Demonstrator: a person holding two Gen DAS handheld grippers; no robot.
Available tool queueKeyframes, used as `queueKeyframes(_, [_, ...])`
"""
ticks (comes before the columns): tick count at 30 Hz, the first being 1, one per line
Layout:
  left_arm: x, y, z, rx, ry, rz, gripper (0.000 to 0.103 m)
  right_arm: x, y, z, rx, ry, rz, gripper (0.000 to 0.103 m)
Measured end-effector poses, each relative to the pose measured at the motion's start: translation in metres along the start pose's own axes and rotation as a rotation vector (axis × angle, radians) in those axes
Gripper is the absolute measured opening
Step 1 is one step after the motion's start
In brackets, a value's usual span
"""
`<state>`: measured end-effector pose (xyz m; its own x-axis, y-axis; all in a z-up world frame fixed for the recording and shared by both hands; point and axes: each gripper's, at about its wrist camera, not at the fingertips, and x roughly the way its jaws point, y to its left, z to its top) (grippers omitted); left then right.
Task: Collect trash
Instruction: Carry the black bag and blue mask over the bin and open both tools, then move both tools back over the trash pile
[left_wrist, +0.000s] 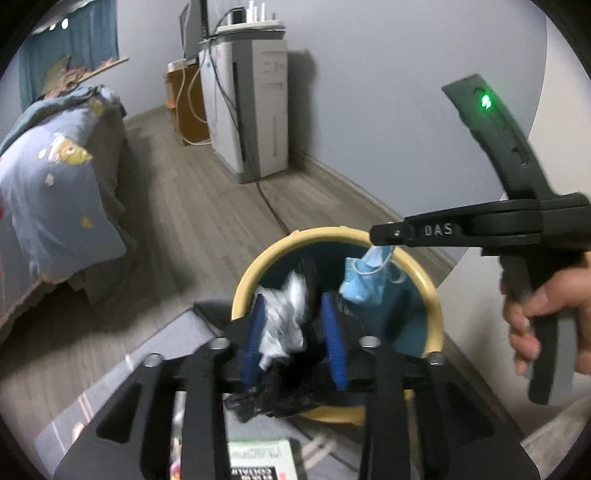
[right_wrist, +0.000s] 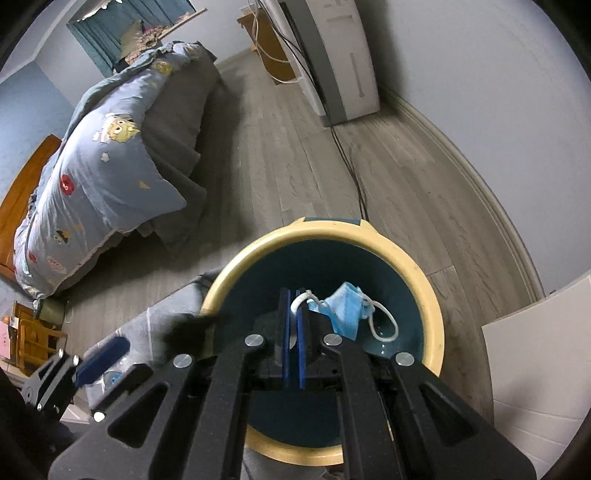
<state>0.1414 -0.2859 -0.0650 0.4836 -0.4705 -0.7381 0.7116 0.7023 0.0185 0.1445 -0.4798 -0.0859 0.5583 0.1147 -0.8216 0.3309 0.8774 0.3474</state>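
The crumpled wrapper between the left tool's blue pads is motion-blurred, so what it is cannot be told, and the black plastic under it hides the near rim of the bin. In the right wrist view the tool's own body covers the near part of the bin floor. The mask's ear loop vanishes between the closed pads. The print on the booklet is cut by the lower edge and unreadable. The bed runs off the left edge.
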Motion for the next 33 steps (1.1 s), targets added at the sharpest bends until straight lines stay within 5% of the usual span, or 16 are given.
queueKeyframes(1, [0.002,-0.001,0.001,0.001,-0.002,0.009,0.058,0.000,-0.001,0.000,0.001,0.002,-0.004,0.004])
queueKeyframes(9, [-0.002,0.014,-0.003,-0.048,-0.029,0.020,0.073,0.001,-0.004,-0.002,0.003,0.006,-0.014,0.039])
queueKeyframes(14, [-0.026,0.034,-0.008,-0.127,-0.056,0.037,0.084,-0.009,0.002,-0.002,0.002,-0.018,-0.020,0.089])
queueKeyframes(16, [-0.038,0.042,-0.010,-0.142,-0.067,0.058,0.086,-0.017,0.007,-0.002,-0.012,-0.045,-0.030,0.098])
queueKeyframes(23, [-0.104,0.081,-0.028,-0.222,-0.121,0.132,0.092,-0.040,0.036,-0.008,-0.109,-0.086,-0.106,0.097])
queueKeyframes(33, [-0.193,0.143,-0.084,-0.342,-0.146,0.298,0.095,-0.054,0.097,-0.033,-0.212,-0.092,-0.073,0.097])
